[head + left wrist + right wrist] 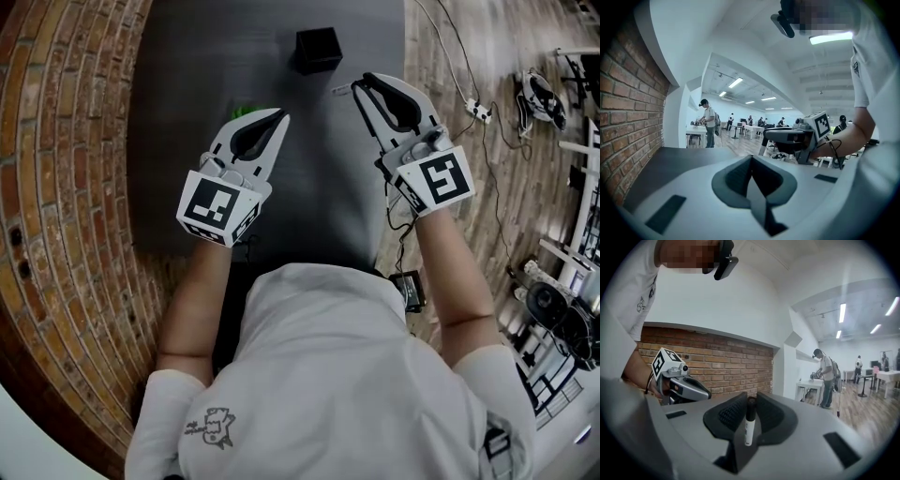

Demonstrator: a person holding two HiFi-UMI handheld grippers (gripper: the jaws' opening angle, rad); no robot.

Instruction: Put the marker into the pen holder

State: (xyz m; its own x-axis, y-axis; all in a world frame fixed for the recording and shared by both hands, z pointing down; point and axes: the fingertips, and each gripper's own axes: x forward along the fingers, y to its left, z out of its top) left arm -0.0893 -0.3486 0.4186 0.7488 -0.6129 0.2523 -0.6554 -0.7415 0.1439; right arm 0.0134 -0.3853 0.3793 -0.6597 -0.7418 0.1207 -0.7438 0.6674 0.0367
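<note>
Pinching marker (749,425) between right tongs (751,402), pen holder (317,49) near, left tongs (751,160) closed

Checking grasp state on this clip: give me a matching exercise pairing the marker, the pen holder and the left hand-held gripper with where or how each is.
Things:
1. marker
2. pen holder
3. left hand-held gripper

Places or states:
A. jaws together, nothing between them
B. standing at the far end of the dark table, apart from both grippers
C. clamped between the jaws of the right hand-held gripper

Pairs: 1-C; 2-B; 3-A
</note>
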